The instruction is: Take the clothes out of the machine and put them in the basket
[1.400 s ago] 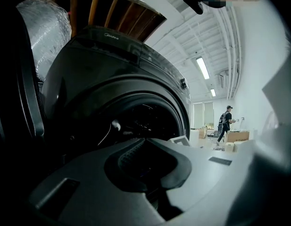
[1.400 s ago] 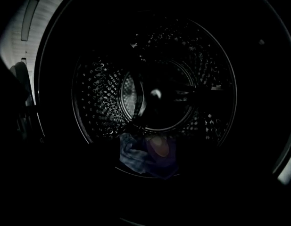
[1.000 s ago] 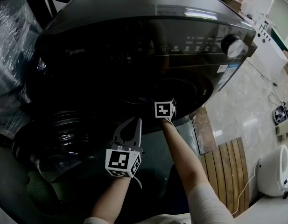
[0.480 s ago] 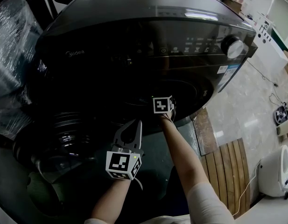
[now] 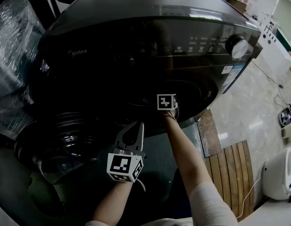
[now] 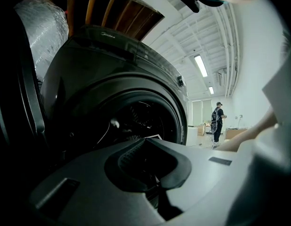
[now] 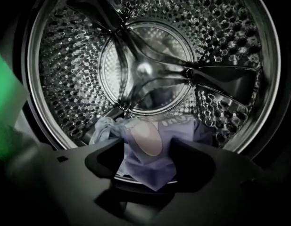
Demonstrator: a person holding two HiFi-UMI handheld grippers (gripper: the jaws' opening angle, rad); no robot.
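Your right gripper is inside the washer. In the head view only its marker cube shows; the dark opening hides the jaws. The right gripper view shows the jaws apart, having just been closing, with a lilac cloth between them at the front lip of the drum. The jaws cover the cloth's edges, so no pinch can be seen. A paler fold lies to its left. Your left gripper hangs outside by the open door, jaws together and empty. A green shape below the door is too dark to name.
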